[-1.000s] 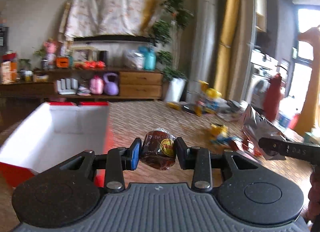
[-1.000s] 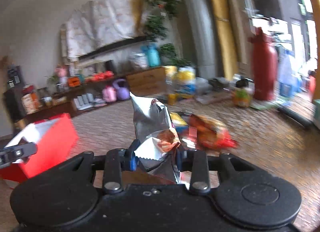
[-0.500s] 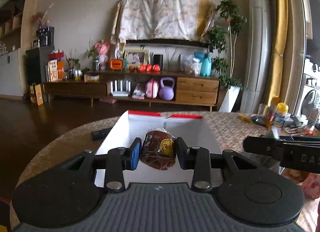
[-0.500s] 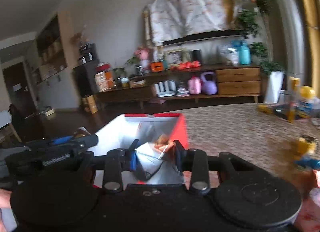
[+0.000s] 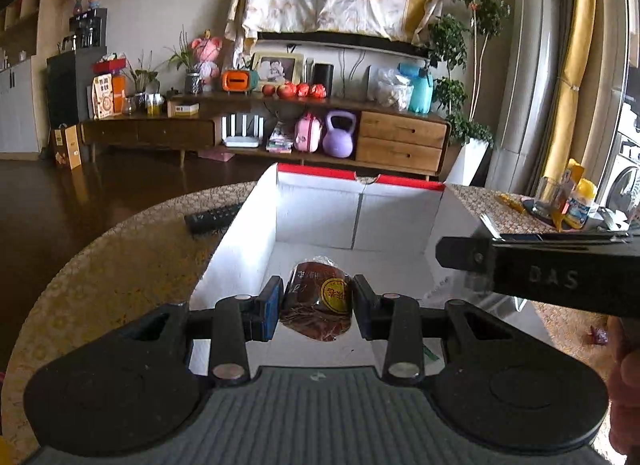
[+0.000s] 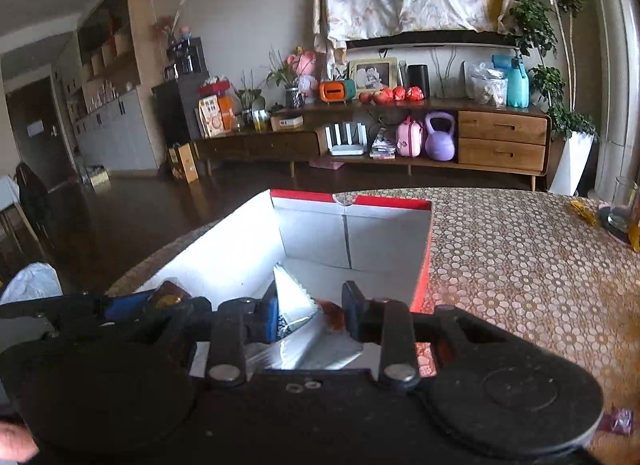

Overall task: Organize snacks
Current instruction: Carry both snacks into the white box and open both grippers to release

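Two snacks up, both over the red-and-white box (image 5: 316, 209), neither dropped yet. L gripper (image 5: 316, 301) clamped on the dark wrapped cake (image 5: 316, 299), sitting square btwn the jaws above the box floor. R gripper (image 6: 310, 311) closing its jaws on the silver packet (image 6: 292, 301), which sits btwn them, tilted. More snacks wait further along the table (image 6: 520, 257), so a way to go.

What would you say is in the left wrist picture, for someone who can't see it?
The left gripper holds a dark brown wrapped snack with a round yellow label between its fingers, over an open red cardboard box with white inside walls. The box sits on a round patterned table; the right gripper reaches in beside it.
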Demonstrator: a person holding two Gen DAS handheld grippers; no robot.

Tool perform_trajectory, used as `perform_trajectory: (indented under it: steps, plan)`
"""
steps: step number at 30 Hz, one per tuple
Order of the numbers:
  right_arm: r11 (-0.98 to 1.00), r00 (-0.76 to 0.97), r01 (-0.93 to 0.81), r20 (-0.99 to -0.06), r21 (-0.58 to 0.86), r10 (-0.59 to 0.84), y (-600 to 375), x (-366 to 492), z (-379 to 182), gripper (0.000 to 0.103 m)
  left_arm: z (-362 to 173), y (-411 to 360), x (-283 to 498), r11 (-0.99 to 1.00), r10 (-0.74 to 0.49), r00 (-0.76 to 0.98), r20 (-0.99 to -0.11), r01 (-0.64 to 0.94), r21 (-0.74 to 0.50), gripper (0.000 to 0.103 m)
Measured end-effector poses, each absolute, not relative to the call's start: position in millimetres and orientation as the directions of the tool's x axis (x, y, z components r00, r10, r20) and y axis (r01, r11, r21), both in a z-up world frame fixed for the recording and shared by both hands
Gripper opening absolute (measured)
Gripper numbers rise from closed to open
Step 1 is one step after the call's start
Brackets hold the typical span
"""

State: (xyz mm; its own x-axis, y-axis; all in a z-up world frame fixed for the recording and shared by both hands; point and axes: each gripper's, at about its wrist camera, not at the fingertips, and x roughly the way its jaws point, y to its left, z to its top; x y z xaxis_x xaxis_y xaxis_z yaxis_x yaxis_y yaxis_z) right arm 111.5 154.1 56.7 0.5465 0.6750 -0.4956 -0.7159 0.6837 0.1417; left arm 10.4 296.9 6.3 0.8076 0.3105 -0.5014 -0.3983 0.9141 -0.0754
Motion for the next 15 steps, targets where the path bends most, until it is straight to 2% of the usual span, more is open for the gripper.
perform_trajectory:
  steps: [7,8,10,12,13,14,15]
  plan:
    - [0.701,0.548,-0.704,-0.545,0.108,0.634,172.8,120.7,47.0,0.033,0.4,303.9,17.8,0.908,0.316,0.794,-0.520,-0.412,-0.076,0.038]
    - [0.707,0.551,-0.699,-0.548,0.109,0.630,172.0,123.5,45.3,0.034,0.5,303.3,17.7,0.908,0.321,0.795,-0.515,-0.413,-0.070,0.042]
    - [0.711,0.554,-0.694,-0.545,0.116,0.630,168.4,125.6,44.4,0.036,2.2,302.6,17.0,0.905,0.329,0.799,-0.504,-0.419,-0.074,0.058]
    - [0.709,0.554,-0.693,-0.530,0.134,0.642,163.5,125.8,47.7,0.046,4.9,301.7,13.8,0.902,0.332,0.808,-0.486,-0.423,-0.085,0.066]
    - [0.710,0.559,-0.690,-0.519,0.140,0.646,161.9,127.0,50.7,0.053,7.0,300.6,12.3,0.902,0.335,0.812,-0.478,-0.424,-0.087,0.066]
    - [0.710,0.566,-0.689,-0.503,0.146,0.653,159.6,126.7,53.7,0.064,8.7,299.6,12.0,0.902,0.336,0.813,-0.475,-0.423,-0.085,0.066]
    - [0.708,0.574,-0.690,-0.482,0.151,0.662,155.3,124.6,57.8,0.069,10.7,298.0,11.5,0.901,0.340,0.813,-0.472,-0.425,-0.083,0.066]
